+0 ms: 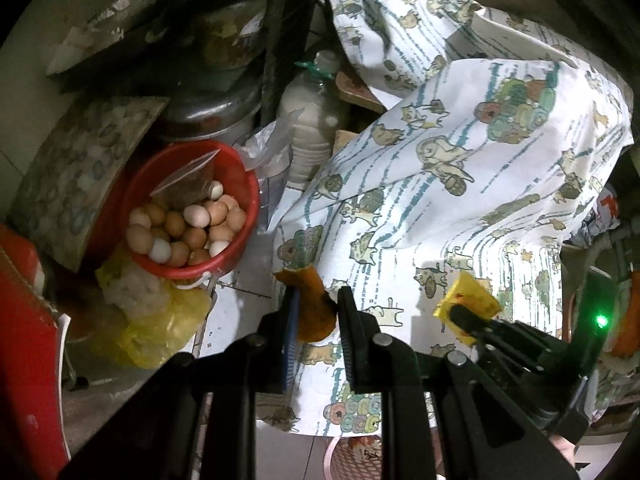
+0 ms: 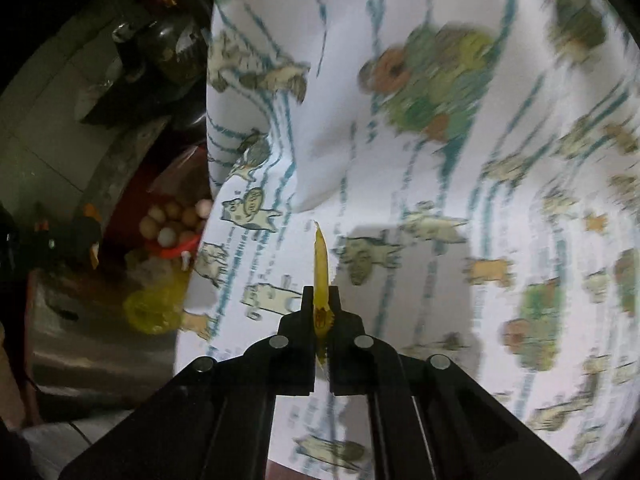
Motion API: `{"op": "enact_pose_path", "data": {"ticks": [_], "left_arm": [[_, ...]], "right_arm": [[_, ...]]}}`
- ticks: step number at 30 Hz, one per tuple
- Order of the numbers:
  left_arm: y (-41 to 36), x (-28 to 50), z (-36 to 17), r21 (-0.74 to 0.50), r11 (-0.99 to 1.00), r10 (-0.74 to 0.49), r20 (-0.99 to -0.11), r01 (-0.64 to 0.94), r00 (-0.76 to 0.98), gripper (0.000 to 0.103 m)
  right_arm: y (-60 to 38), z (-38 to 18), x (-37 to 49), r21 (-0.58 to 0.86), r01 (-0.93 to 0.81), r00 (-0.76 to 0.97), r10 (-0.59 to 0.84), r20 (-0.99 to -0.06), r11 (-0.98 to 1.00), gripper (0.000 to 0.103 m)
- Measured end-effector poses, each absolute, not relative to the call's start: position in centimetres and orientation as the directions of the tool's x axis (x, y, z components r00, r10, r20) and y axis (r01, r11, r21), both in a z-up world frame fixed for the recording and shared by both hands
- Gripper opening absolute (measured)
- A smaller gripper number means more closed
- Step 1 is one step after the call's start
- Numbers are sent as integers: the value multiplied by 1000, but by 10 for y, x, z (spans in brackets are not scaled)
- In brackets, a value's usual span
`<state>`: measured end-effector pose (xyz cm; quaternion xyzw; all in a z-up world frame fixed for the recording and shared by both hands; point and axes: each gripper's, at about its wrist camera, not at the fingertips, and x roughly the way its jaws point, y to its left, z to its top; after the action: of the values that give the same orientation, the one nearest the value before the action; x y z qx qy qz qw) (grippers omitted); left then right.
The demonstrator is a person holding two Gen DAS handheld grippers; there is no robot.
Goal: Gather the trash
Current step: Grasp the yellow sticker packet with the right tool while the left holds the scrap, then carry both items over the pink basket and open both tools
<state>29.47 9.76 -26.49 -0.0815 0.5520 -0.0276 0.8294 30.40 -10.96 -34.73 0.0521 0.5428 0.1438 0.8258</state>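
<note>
Up close, the left gripper point(image 1: 316, 308) pinches an orange-brown peel scrap point(image 1: 310, 306) over a cartoon-printed white cloth point(image 1: 460, 184). Just right, the right gripper point(image 2: 320, 300) is clamped on a thin yellow wrapper point(image 2: 321, 272). Far left, a red bucket point(image 1: 244, 184) holds eggs point(image 1: 188, 232).

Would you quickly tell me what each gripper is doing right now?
Left gripper: shut on an orange-brown scrap.
Right gripper: shut on a yellow wrapper, above the printed cloth.

Dim corner, pale tiled floor point(image 1: 236, 304)
</note>
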Motion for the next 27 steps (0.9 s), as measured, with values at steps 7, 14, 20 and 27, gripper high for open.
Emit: {"op": "enact_pose_path", "data": {"ticks": [7,14,20,27], "left_arm": [[90,286,-269,-224,974,-195,-909,-38,370,18],[75,275,-264,-215,976,-191,-900,-20,391,18],[57,258,-247,-191,981,-186,-879,34,438,18],[26,219,-196,-135,982,-186,-819,133,543,18]], "right_arm": [[-136,-328,287,131,-172,437,195,-878,976,5],[-163,-312,270,69,-116,477,116,-871,991,5],[-168,-298,256,23,-108,510,75,-857,994,5],[-173,-241,204,23,-110,598,84,-797,994,5]]}}
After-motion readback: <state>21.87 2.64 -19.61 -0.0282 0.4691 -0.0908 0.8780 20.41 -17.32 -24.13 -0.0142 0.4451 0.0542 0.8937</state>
